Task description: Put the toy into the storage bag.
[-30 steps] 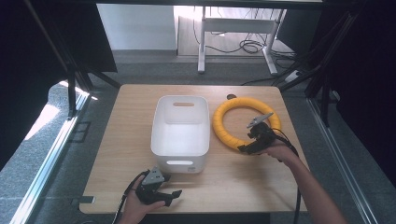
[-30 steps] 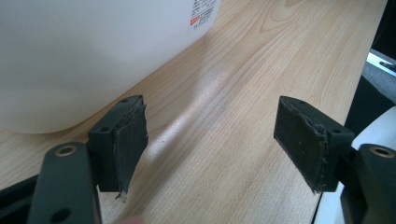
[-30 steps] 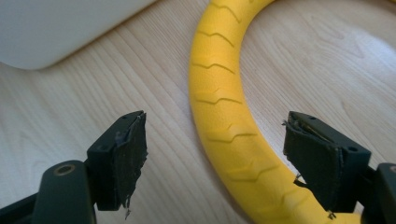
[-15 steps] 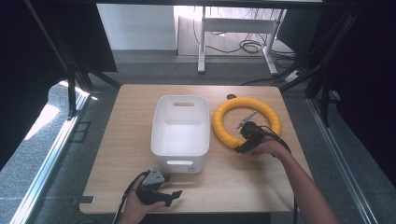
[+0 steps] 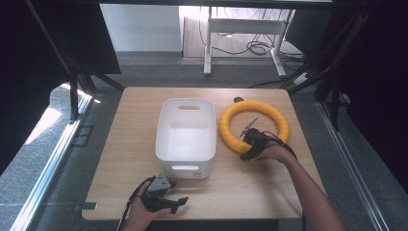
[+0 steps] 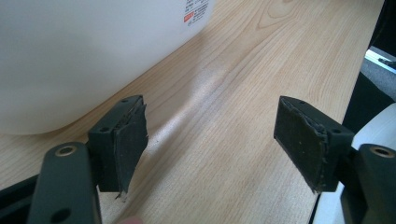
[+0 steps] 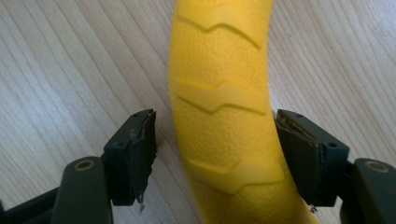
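Right fingers [image 7: 215, 161]: spread, straddling yellow ring [image 7: 224, 93], unclamped
Ring axis: runs straight ahead between them
Left fingers [image 6: 219, 144]: released, empty

Right tongs [image 5: 248, 146] — now lower-left on the yellow ring [image 5: 254, 126], jaws astride its tube.

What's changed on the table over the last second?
The right claw moved left across the yellow ring, from its right side to its near-left arc, and now straddles the tube, open, one jaw at each side. The left claw stayed near the table edge, open. The white bin stayed put.
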